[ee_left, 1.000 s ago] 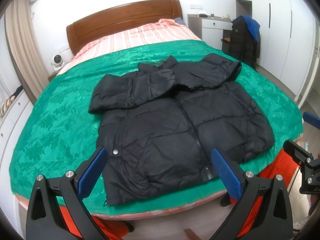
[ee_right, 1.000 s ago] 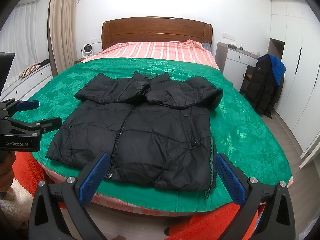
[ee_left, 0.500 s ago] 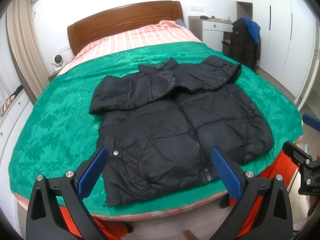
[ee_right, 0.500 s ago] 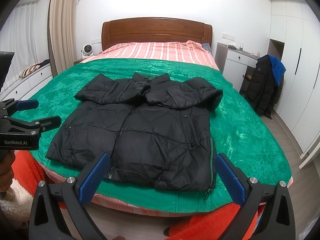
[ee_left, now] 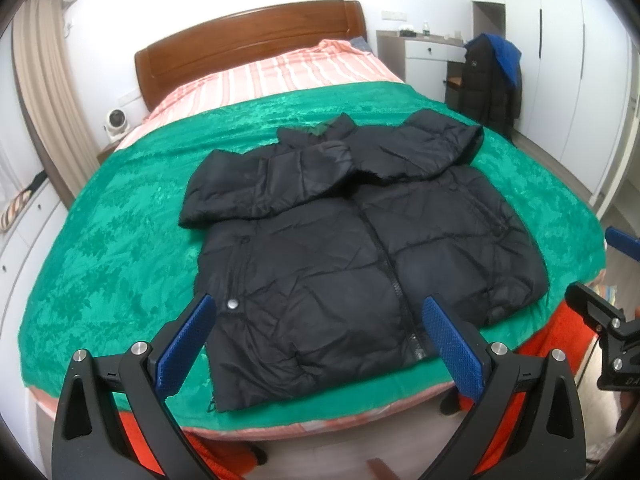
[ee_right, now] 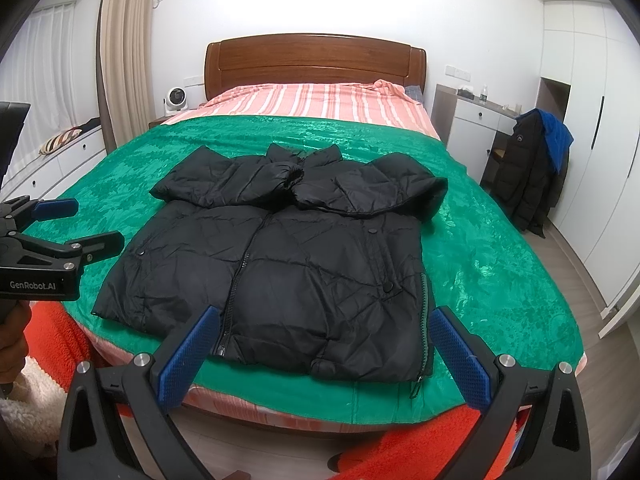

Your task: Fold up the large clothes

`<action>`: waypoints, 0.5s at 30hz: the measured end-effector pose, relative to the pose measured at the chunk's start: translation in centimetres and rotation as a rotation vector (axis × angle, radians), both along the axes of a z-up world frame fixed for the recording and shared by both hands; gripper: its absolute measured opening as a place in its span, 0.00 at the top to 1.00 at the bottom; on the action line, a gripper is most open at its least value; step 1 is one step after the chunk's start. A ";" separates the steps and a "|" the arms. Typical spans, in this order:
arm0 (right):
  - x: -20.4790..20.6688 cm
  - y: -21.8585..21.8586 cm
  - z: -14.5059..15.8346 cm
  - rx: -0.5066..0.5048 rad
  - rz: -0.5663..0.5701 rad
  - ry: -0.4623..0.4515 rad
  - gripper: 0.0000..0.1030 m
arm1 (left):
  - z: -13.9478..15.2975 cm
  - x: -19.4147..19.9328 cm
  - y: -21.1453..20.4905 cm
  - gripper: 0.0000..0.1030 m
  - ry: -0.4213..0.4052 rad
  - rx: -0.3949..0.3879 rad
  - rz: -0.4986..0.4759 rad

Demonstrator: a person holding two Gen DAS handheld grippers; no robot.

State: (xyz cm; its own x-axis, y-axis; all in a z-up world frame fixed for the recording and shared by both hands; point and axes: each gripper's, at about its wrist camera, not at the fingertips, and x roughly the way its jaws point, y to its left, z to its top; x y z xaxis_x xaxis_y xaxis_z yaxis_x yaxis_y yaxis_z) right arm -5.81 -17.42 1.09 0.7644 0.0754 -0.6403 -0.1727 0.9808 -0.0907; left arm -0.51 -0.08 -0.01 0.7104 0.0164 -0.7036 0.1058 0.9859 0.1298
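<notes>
Left wrist view first: the left gripper (ee_left: 318, 340) hangs off the foot of the bed, its blue-padded fingers (ee_left: 185, 346) spread wide with nothing between them. Ahead lies the black quilted puffer jacket (ee_left: 360, 248), flat on the green velvety bedspread (ee_left: 112, 240), zipped front up, hem toward the camera at 6 o'clock, collar away at 12. Both sleeves are already folded across the chest and meet near the collar. At 3 o'clock the right gripper (ee_left: 608, 276) pokes in from the edge, apart from the cloth.

I'd judge this coat light but bulky — soft, springy fill under a slick shell, so it should slide easily and puff back after a crease. The hem corners look like the sensible grab: thin, flat and reachable from here.

Over to the right wrist view: the right gripper (ee_right: 322, 346) is likewise wide open and empty, just short of the hem. The jacket (ee_right: 304, 264) sits near the bed's foot edge, centre zip running 6 to 12, snap buttons showing. At 9 o'clock the left gripper (ee_right: 64, 224) hovers open over the bedspread (ee_right: 500, 272) — clear of the jacket's side. A wooden headboard (ee_right: 316, 60) stands at 12.
</notes>
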 end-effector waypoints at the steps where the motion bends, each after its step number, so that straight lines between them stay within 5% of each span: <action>1: 0.0 0.0 0.0 -0.001 -0.001 -0.001 0.00 | 0.0 0.0 0.0 0.00 -0.004 -0.005 0.000; 15: 0.1 0.3 0.0 -0.003 0.016 0.002 0.00 | -0.1 -0.2 0.2 0.00 -0.035 -0.050 0.001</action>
